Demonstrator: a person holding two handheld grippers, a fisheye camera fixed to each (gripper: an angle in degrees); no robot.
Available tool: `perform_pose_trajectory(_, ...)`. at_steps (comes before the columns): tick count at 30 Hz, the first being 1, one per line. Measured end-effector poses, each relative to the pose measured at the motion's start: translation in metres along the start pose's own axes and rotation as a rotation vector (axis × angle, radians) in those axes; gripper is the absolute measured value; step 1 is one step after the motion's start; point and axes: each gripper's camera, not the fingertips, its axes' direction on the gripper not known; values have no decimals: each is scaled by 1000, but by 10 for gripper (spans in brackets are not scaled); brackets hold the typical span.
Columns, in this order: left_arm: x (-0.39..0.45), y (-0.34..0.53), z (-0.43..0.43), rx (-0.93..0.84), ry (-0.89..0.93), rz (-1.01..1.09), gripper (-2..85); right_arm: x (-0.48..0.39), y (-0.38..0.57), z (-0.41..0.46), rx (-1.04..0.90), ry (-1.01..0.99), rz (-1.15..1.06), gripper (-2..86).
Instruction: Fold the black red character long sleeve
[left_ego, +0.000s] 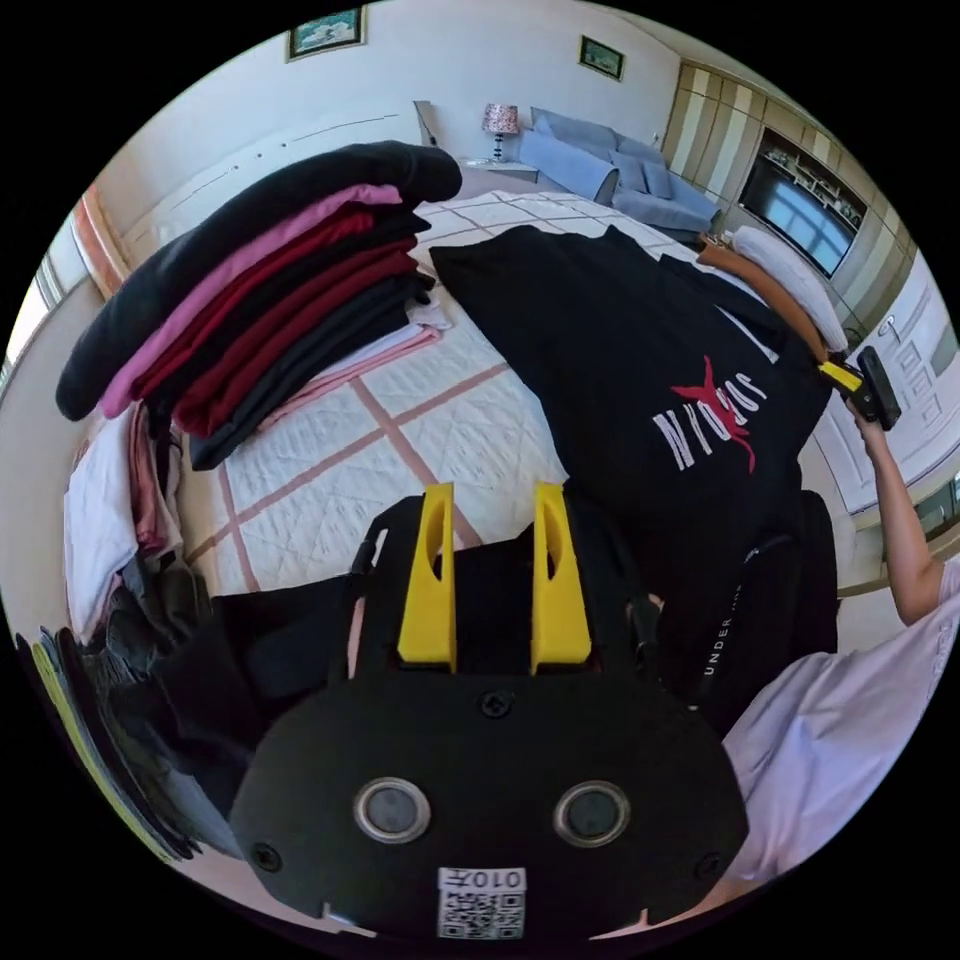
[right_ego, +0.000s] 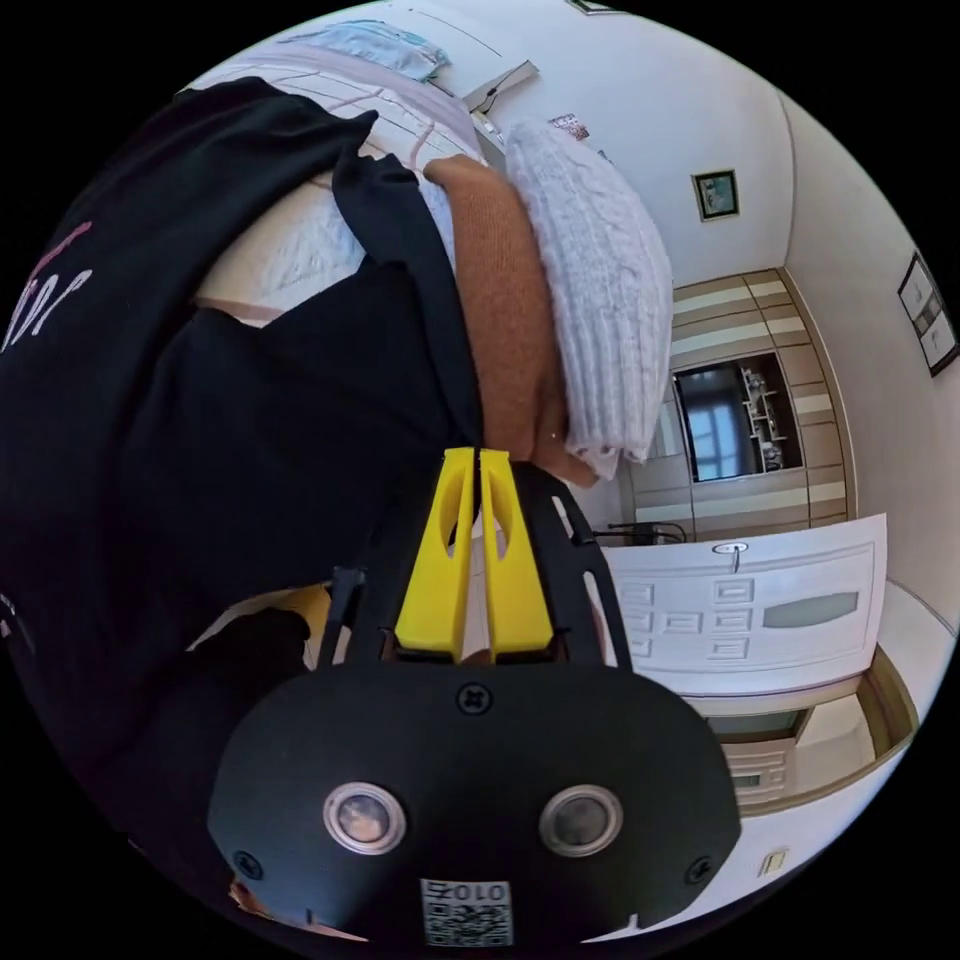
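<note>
In the left gripper view, the left gripper (left_ego: 492, 500) holds its two yellow jaws apart with a clear gap between them. Dark cloth lies under and behind the jaws, but whether they touch it cannot be told. Just past the jaw tips lies the quilted bedspread (left_ego: 400, 430), white with pink stripes.

Taking the bedspread as the landmark, the black long sleeve (left_ego: 640, 360) lies spread across its far side from the left gripper, with a red figure and white lettering on its front. The lettering is upside down and not clearly readable. A black garment (left_ego: 745, 610) with small white letters along its edge hangs at the near edge of the bedspread, beside a person's pale sleeve (left_ego: 850, 720). A tall stack of folded clothes (left_ego: 270, 280) in black, pink and dark red sits on the bedspread's other side, well apart from the long sleeve.

The right gripper (left_ego: 850, 385) appears beyond the long sleeve's far edge, held in a raised hand. In the right gripper view, its (right_ego: 478, 458) jaws are pressed nearly together, the tips against the edge of the black cloth (right_ego: 250, 430), and they appear to pinch it. Right beside the tips lie an orange-brown folded garment (right_ego: 510, 320) and a white knit one (right_ego: 600, 300), which crowd the shirt's edge.
</note>
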Motion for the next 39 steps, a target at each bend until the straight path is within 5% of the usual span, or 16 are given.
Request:
perform_pose_trajectory(5,4,-29,35,-85,125,87,154,-3,18,-28,144,-74,136,56)
perform_pose_trajectory(8,2,-37,40,-82,151,141,156,37,37,-41,250,-361,295,93)
perform_pose_trajectory(10,0,-39,40,-78,178,197,155,36,36,-54,410,-628,140,105)
perform_pose_trajectory(12,1,-41,35,-64,240,339,149,19,25,-51,440,-657,1,112)
perform_pose_trajectory(16,-3,-47,40,-146,253,447,140,-17,-9,-3,289,-647,-199,109)
perform_pose_trajectory(20,-9,-46,35,-198,273,509,97,-20,-8,29,234,-748,-177,68)
perform_pose_trajectory(29,-61,-29,23,-156,527,311,12,15,21,44,226,-818,-109,20)
perform_pose_trajectory(39,-90,-4,52,-129,690,63,61,20,39,93,179,-947,-80,68)
